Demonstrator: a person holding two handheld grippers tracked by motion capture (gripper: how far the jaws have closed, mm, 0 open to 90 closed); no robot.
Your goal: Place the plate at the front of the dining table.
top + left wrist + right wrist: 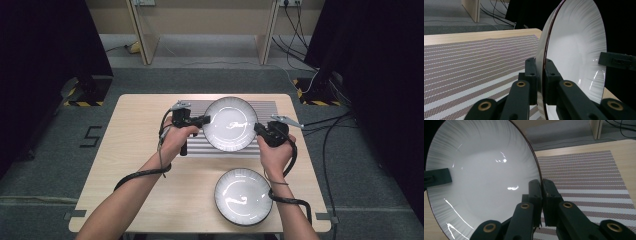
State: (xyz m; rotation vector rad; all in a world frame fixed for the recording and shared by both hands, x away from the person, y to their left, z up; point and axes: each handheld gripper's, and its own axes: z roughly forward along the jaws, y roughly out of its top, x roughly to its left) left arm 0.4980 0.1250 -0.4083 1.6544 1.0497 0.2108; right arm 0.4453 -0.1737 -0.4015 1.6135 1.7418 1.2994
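While both pairs of jaws stand pressed together on one rim, the left gripper [204, 120] pinches the left edge of the lifted plate [231, 124] and the right gripper [258, 129] pinches its right edge. In the left gripper view the pads [531, 72] clamp the thin dark rim from both faces; same in the right gripper view, pads [535, 192] tight on the rim. Plate white, ribbed toward the rim, dark edge, held tilted with its hollow facing up toward the high camera, above the striped mat [197, 150]. Mat lies along the far edge of the desk [135, 165], about centred. Each hand wraps its gripper body; cables trail back along the forearms. Second plate [243, 196], same pattern, lies flat near the near edge, right of centre, just beside the right forearm, well apart from the mat.
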